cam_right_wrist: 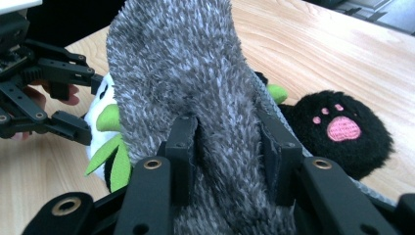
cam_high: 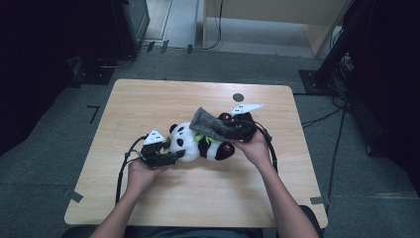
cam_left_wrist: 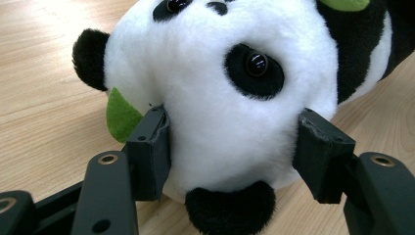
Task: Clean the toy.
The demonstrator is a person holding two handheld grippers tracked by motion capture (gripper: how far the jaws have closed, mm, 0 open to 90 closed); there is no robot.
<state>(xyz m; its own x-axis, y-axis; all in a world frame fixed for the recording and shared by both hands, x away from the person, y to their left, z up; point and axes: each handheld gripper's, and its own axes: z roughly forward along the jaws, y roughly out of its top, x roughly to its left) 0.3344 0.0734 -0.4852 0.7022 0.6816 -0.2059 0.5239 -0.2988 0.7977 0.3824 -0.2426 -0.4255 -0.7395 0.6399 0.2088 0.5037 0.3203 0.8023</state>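
Grey carpet and dark equipment ring a light wooden counter, whose near half and left end lie bare. Near its middle lies a plush panda on its side, head toward the person's left, one black foot with a pink paw print pointing toward the right. The left claw is clamped on the panda's white head: in the left gripper view its two pads press into the fur on either side of the face, below the eye patches, with a green leaf poking out beside one jaw. The right claw has a grey fuzzy sock pinched between its jaws; in the right gripper view a thick fold of the grey pile stands between the pads and the rest of the sock rises over the panda's body. No container stands on the counter. A small dark round mark sits near the far edge, well apart from the toy. Both hands work close to the centre, with open wood on every side, widest toward the near edge and the left corners.
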